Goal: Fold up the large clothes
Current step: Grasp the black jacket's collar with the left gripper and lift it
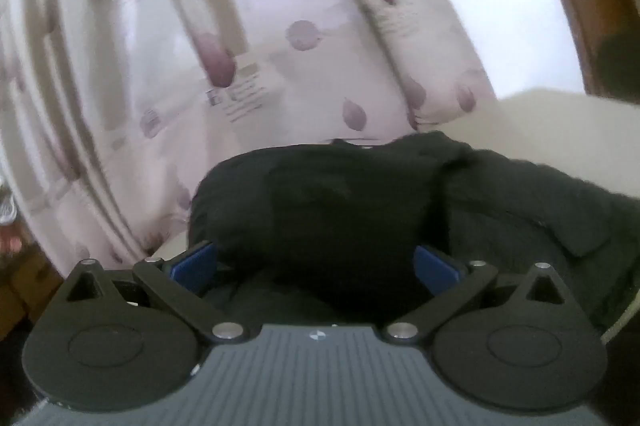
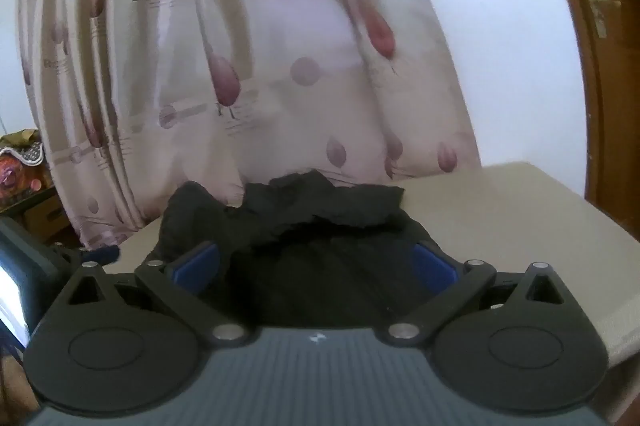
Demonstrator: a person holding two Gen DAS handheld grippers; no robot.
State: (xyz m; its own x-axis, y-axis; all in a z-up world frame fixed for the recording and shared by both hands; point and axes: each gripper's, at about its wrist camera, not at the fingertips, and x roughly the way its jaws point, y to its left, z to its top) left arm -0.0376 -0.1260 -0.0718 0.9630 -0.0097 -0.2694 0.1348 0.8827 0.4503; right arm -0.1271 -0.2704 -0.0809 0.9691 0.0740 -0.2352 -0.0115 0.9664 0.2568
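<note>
The black garment [image 2: 320,238] lay bunched in a heap on the pale beige tabletop [image 2: 520,226], close to the curtain, and we saw its far edge ruffled and uneven in the right wrist view. In the left wrist view the same dark cloth [image 1: 340,210] filled the middle and spread off to the right, where what looked like a flap or pocket edge showed, though blur kept us from telling what kind of garment it was. Our left gripper [image 1: 316,266] stood released, its blue pads wide apart over the cloth, clamping nothing; our right gripper [image 2: 316,266] stood equally spread above the heap. Whether either pad brushed the fabric, we could not tell. Behind hung a pale curtain [image 2: 260,66] printed with purple drops, beside a white wall [image 2: 500,46] and a brown wooden door frame [image 2: 600,86], cut off at the edge.
</note>
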